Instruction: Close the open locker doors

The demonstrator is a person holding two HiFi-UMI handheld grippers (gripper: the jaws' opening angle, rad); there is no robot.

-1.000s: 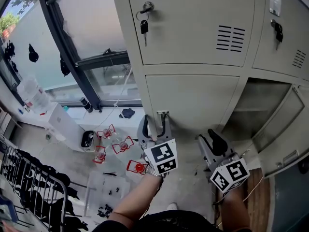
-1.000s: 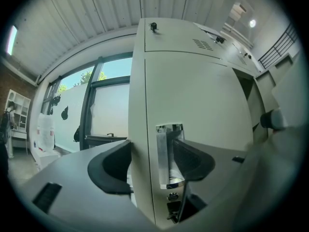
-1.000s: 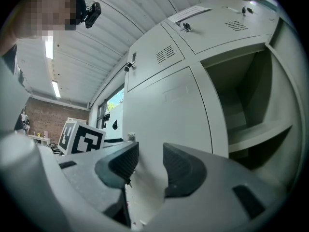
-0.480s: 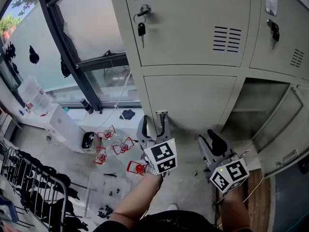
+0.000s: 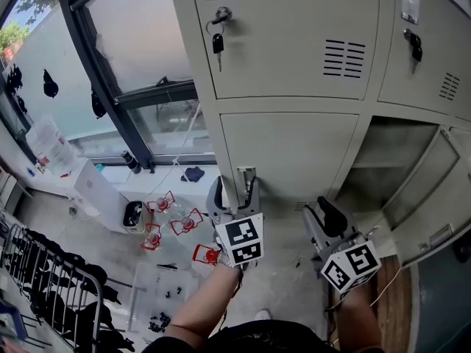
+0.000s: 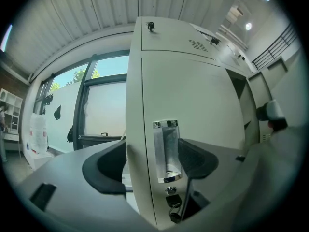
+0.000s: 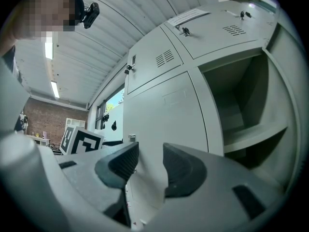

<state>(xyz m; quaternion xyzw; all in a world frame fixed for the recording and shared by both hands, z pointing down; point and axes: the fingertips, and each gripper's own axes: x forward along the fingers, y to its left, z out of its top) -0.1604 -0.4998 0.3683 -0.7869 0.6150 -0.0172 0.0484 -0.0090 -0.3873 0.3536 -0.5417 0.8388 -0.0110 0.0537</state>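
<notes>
The lower left locker door (image 5: 294, 153) lies flush with the cabinet. Its metal handle recess (image 6: 166, 151) sits near its left edge, with a small key (image 6: 173, 200) below. My left gripper (image 5: 235, 191) straddles that edge. One pad (image 6: 108, 170) stands beside the cabinet's side and the other (image 6: 195, 157) in front of the door, and neither presses. The jaws are opening. The lower right locker (image 5: 390, 160) stands open, its door (image 5: 430, 197) swung out to the right. My right gripper (image 5: 321, 210) hangs low before the closed door with a narrow gap and nothing between its pads.
The upper lockers (image 5: 294, 35) are closed, with keys (image 5: 218, 43) hanging from their locks. A glass wall with a dark frame (image 5: 110, 87) stands to the left. Red clamps (image 5: 173, 223) and small parts lie on the floor, with a dark rack (image 5: 44, 285) at lower left.
The left gripper's jaws have spread wider around the door's edge and the gripper has dropped back slightly. The right gripper has stayed where it was.
</notes>
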